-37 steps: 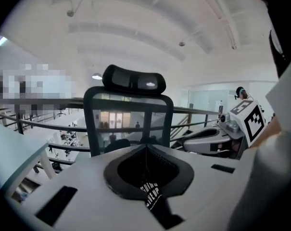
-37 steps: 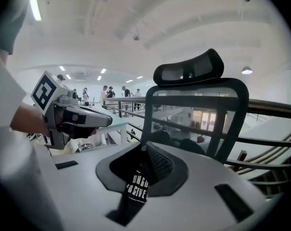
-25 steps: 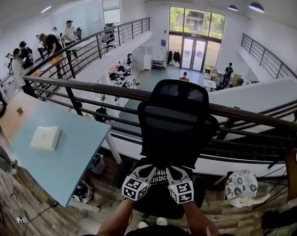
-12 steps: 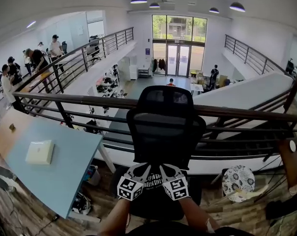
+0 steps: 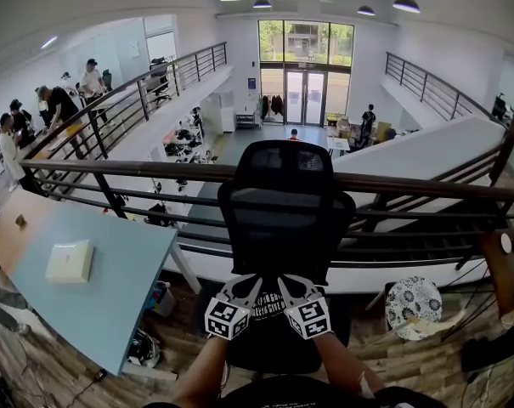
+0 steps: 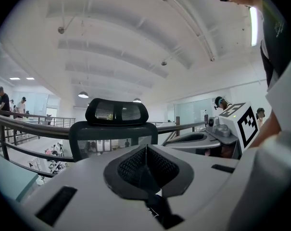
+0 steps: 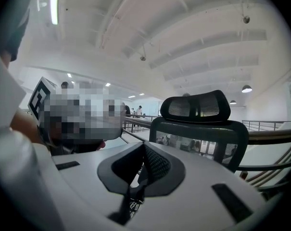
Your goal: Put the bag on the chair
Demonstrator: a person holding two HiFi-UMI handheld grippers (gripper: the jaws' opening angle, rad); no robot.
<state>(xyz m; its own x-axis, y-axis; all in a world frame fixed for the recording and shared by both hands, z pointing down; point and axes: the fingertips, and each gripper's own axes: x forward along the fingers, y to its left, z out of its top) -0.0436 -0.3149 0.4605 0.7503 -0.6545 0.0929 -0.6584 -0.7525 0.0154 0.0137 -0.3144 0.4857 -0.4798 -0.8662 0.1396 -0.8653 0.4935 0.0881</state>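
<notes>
Head view, near to far.

1. Forearms of the person at the bottom edge, one gripper in each hand, marker cubes facing up.
2. Left gripper: over the chair seat, at the left of the bag. In the left gripper view its jaws are pressed together, with a dark strip of the bag pinched in the seam.
3. Right gripper: just beside the left one, at the right of the bag. In the right gripper view its jaws are closed tight on dark fabric with white print.
4. Bag: black, white lettering, lying on the seat between the two grippers.
5. Chair: black mesh office chair with headrest, backrest upright behind the bag; it also fills the middle of both gripper views.
6. Table: pale blue top, left of the chair, bearing a flat white box.
7. Round patterned disc: on the wooden floor, right of the chair.
8. Railing: dark metal, wooden top rail, running behind the chair.
9. Lower hall beyond the railing, with people on the left walkway and glass doors at the far end.
</notes>
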